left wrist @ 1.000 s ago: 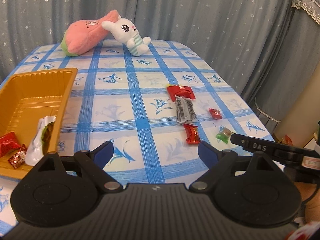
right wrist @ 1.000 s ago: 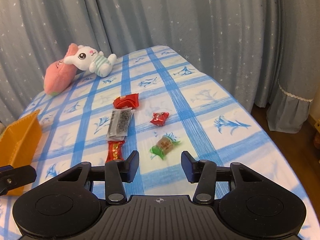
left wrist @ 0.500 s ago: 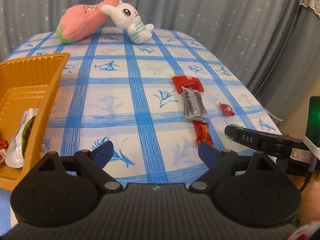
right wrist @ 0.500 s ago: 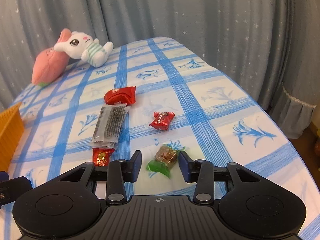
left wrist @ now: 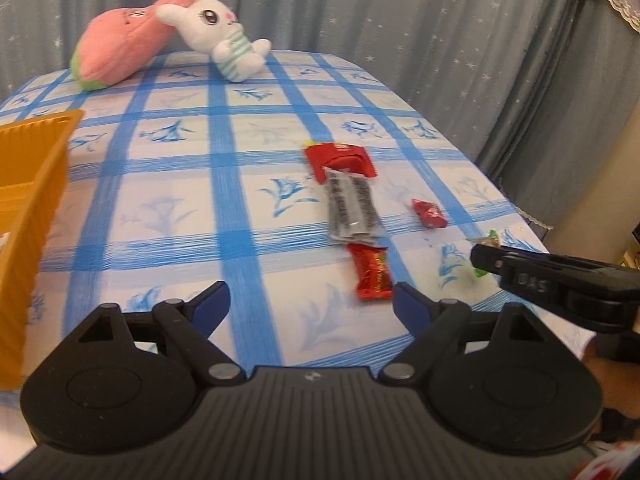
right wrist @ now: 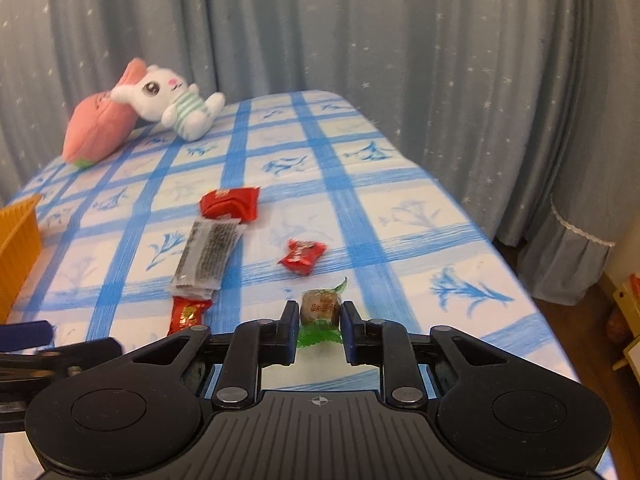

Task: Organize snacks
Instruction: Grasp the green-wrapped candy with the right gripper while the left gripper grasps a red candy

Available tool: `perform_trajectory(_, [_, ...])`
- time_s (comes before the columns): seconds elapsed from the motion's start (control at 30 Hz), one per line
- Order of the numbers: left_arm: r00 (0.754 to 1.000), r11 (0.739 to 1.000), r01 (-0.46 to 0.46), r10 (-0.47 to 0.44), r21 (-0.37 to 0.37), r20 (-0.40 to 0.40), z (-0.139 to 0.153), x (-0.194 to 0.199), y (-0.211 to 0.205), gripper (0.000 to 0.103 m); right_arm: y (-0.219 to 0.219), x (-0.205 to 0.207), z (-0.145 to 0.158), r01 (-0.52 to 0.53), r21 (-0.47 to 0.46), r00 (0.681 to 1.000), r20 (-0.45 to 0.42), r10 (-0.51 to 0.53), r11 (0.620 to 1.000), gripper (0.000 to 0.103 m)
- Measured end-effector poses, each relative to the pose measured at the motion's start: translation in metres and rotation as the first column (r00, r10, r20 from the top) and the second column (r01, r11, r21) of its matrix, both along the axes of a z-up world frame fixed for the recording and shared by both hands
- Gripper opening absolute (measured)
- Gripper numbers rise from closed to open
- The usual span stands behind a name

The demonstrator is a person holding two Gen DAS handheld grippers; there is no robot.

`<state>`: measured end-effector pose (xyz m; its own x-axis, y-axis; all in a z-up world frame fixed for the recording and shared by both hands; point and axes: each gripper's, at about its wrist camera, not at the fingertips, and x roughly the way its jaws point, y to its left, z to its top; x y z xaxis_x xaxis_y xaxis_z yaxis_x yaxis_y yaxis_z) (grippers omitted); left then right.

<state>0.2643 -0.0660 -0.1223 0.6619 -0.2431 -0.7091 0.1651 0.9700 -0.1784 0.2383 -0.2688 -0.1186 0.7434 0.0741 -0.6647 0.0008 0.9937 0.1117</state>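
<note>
Right gripper (right wrist: 320,322) clamps the green-wrapped candy (right wrist: 320,307); left gripper (left wrist: 311,300) gapes empty; four snacks await the yellow tray (left wrist: 34,184).

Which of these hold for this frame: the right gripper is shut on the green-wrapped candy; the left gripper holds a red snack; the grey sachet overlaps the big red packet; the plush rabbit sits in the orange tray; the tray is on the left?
1. The right gripper is shut on the green-wrapped candy. True.
2. The left gripper holds a red snack. False: its jaws stand open and empty; the long red snack lies on the table ahead.
3. The grey sachet overlaps the big red packet. True.
4. The plush rabbit sits in the orange tray. False: it lies at the table's far end, against the pink plush.
5. The tray is on the left. True.
</note>
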Motion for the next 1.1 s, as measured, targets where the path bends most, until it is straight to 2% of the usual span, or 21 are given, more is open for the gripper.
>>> perform_trajectory(0.13, [1.0,0.999,0.026,-0.026,-0.024,-0.005,-0.009,0.009,-0.016,0.075,-0.014,-0.009,0.007,0.039,0.019,0.999,0.006,-0.039,0.999,0.022])
perform_trajectory(0.2, [0.999,0.999,0.042,-0.042,-0.024,0.005,-0.011,0.012,-0.026,0.066,-0.02,-0.013,0.008,0.052,0.03,0.999,0.001,-0.052,0.998,0.022])
perform_trajectory(0.33, [0.998,0.998,0.059,-0.059,0.003,0.02,-0.014,0.02,-0.043,0.054,-0.027,-0.016,0.007,0.065,0.043,0.998,-0.012,-0.064,0.997,0.022])
perform_trajectory(0.4, [0.998,0.998,0.06,-0.061,0.037,0.022,-0.017,0.024,-0.05,0.039,-0.027,-0.016,0.006,0.064,0.046,0.998,-0.015,-0.064,0.997,0.022])
perform_trajectory(0.47, [0.998,0.997,0.059,-0.06,0.047,0.024,-0.018,0.027,-0.054,0.037,-0.027,-0.017,0.006,0.06,0.047,0.998,-0.013,-0.06,0.997,0.022])
perform_trajectory(0.57, [0.998,0.995,0.066,-0.067,0.078,0.009,-0.021,0.029,-0.057,0.02,-0.026,-0.017,0.005,0.057,0.05,0.998,-0.015,-0.056,0.997,0.022])
perform_trajectory(0.83, [0.999,0.996,0.028,-0.029,0.08,0.018,-0.004,0.0,-0.035,0.019,-0.018,-0.024,0.009,0.019,0.051,1.0,0.0,-0.019,0.999,0.022])
perform_trajectory(1.1, [0.999,0.995,-0.043,0.042,0.089,0.017,0.027,-0.045,-0.003,0.019,0.002,-0.057,0.023,-0.036,0.045,0.999,-0.003,0.037,0.998,0.022])
